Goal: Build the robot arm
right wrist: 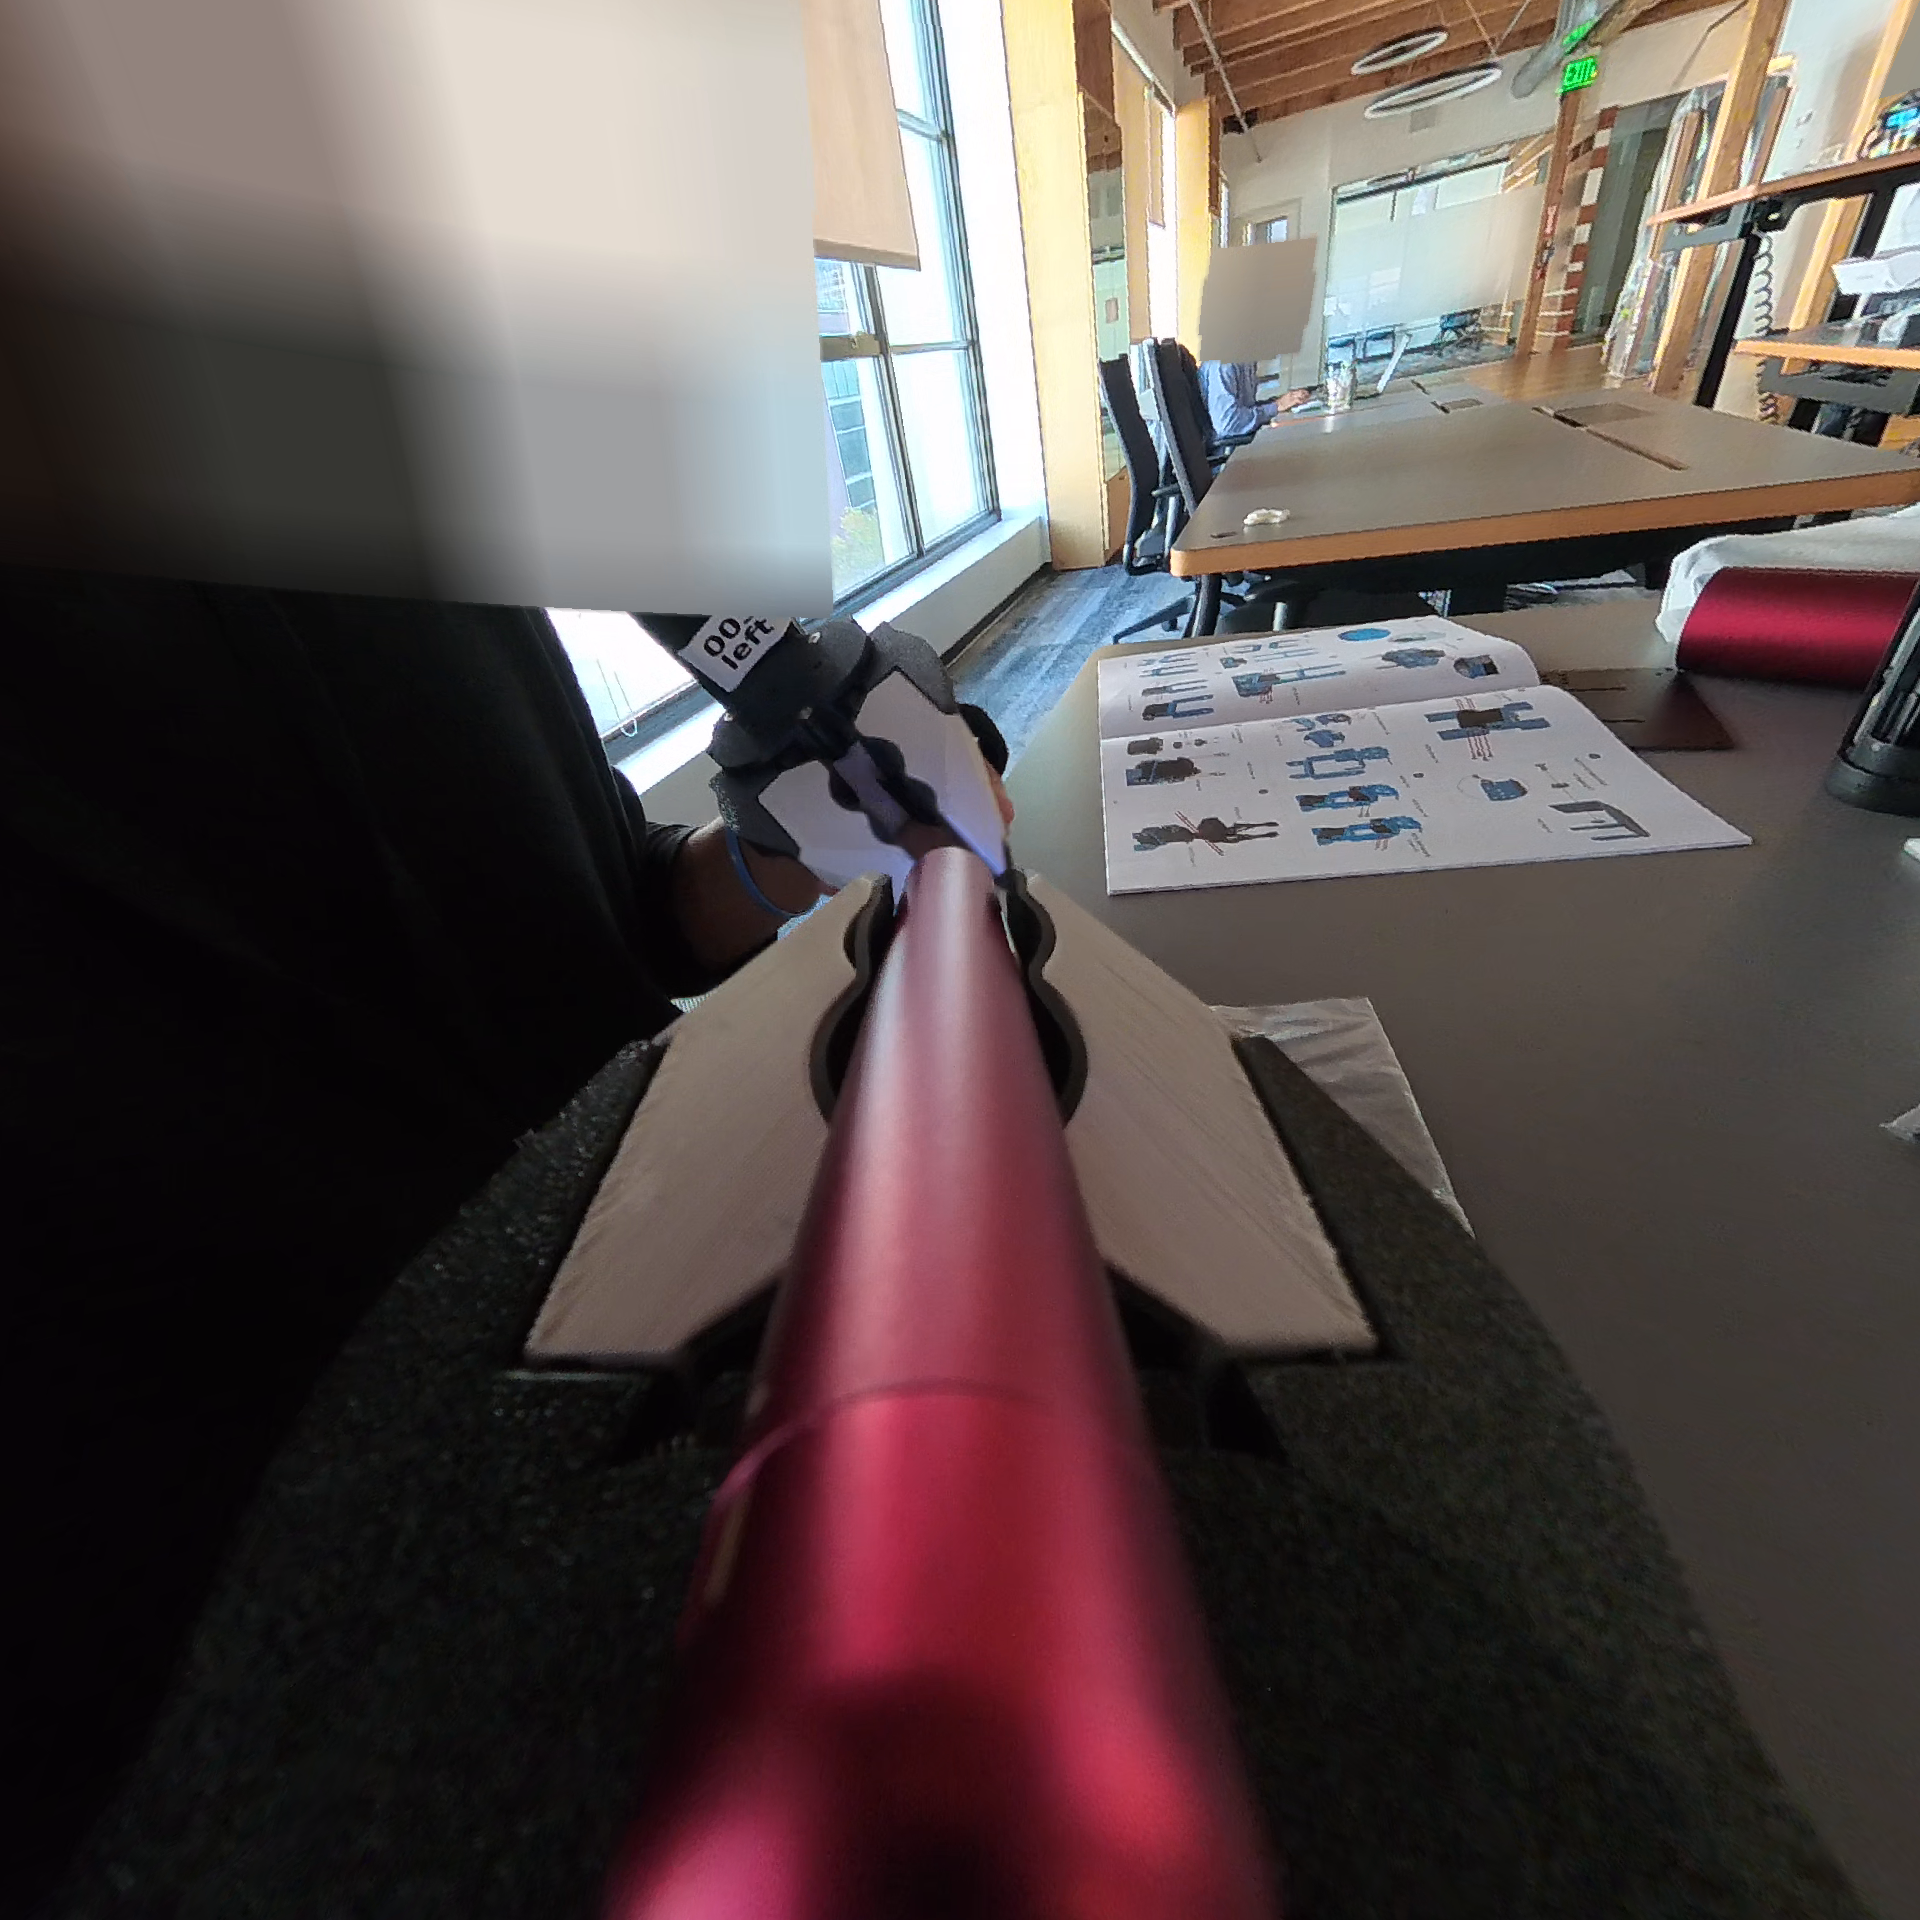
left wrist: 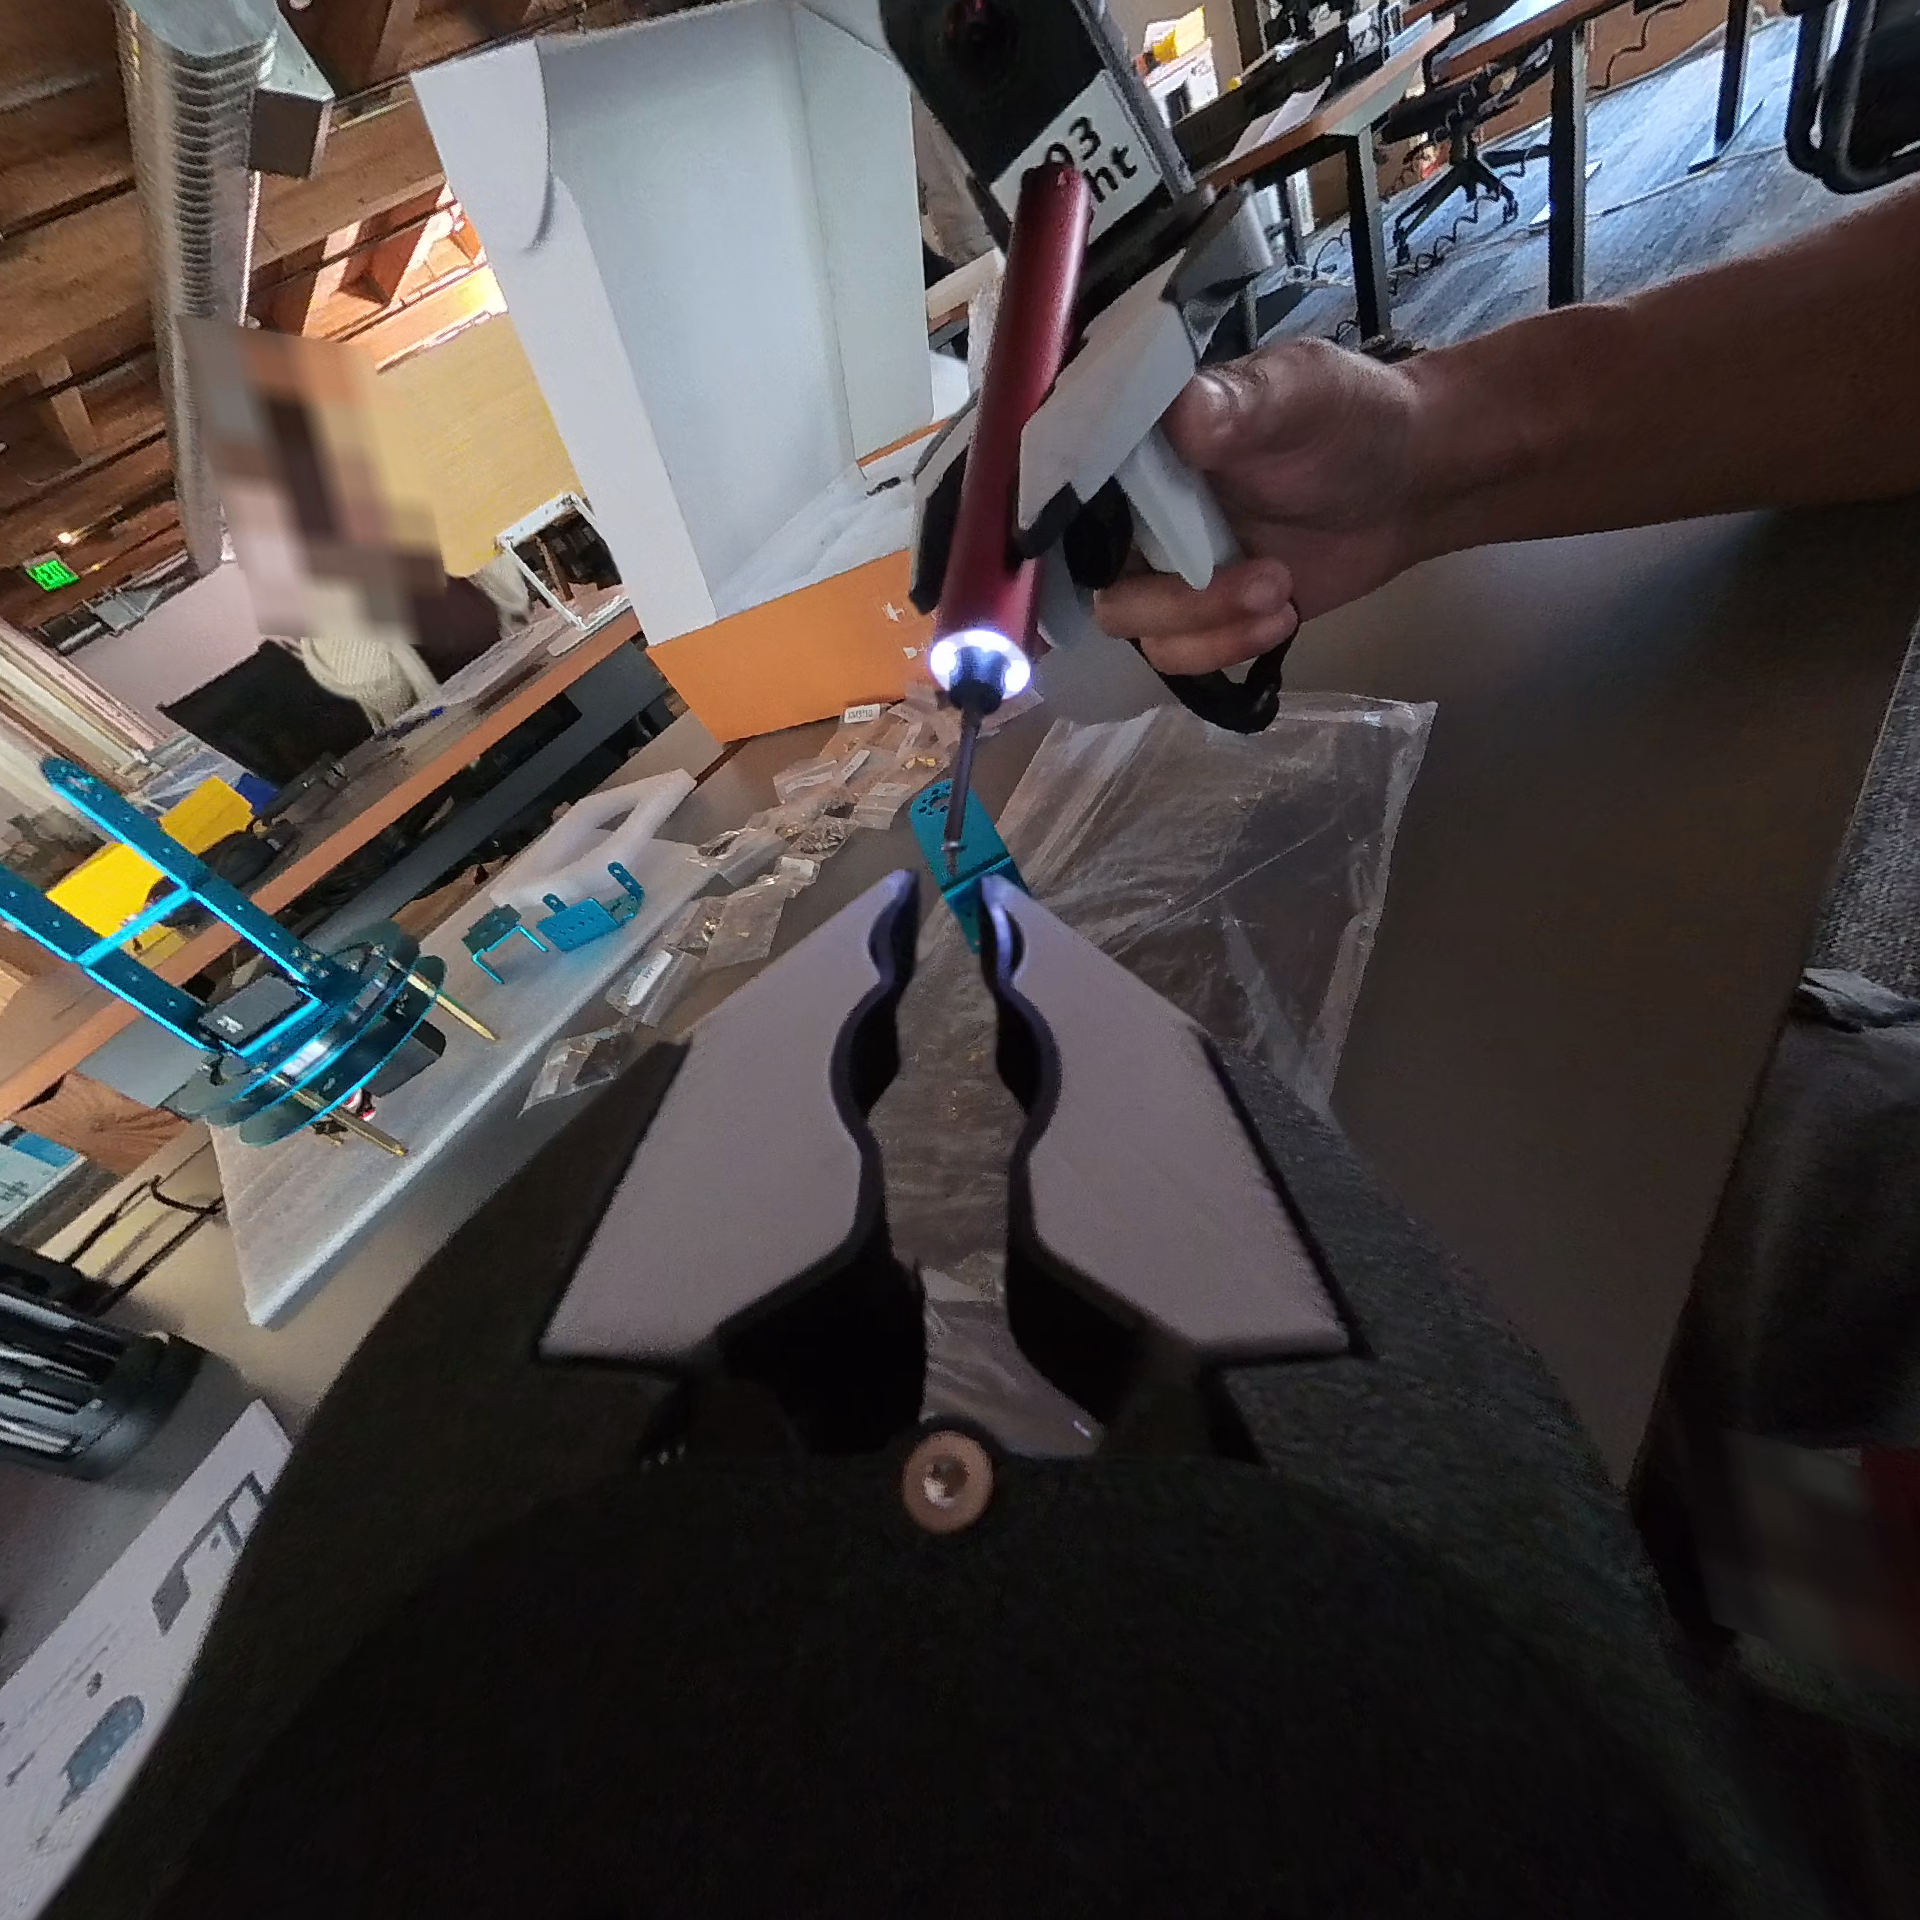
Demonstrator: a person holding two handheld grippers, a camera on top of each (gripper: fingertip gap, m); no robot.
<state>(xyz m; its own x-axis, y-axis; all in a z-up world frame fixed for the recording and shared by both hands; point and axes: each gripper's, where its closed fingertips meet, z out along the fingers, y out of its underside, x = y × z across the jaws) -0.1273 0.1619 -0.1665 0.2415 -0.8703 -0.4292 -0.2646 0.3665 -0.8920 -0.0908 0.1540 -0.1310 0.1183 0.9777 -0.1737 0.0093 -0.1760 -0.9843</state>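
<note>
My left gripper (left wrist: 951, 902) is shut on a small blue metal bracket (left wrist: 961, 847) and holds it above the table. My right gripper (right wrist: 951, 896) is shut on a red electric screwdriver (right wrist: 935, 1351). In the left wrist view the screwdriver (left wrist: 1003, 416) points down with its ring light lit, and its bit tip touches the bracket's top face. A hand (left wrist: 1299, 499) holds the right gripper. The left gripper (right wrist: 883, 774) also shows in the right wrist view, just beyond the screwdriver's tip, which hides the bracket there.
A clear plastic bag (left wrist: 1226, 831) lies under the bracket. A blue partly built frame (left wrist: 239, 956), loose blue brackets (left wrist: 561, 920), small parts bags (left wrist: 727, 914) and an open white and orange box (left wrist: 748, 416) stand to the left. An open instruction booklet (right wrist: 1382, 758) lies on the grey table (right wrist: 1662, 1143).
</note>
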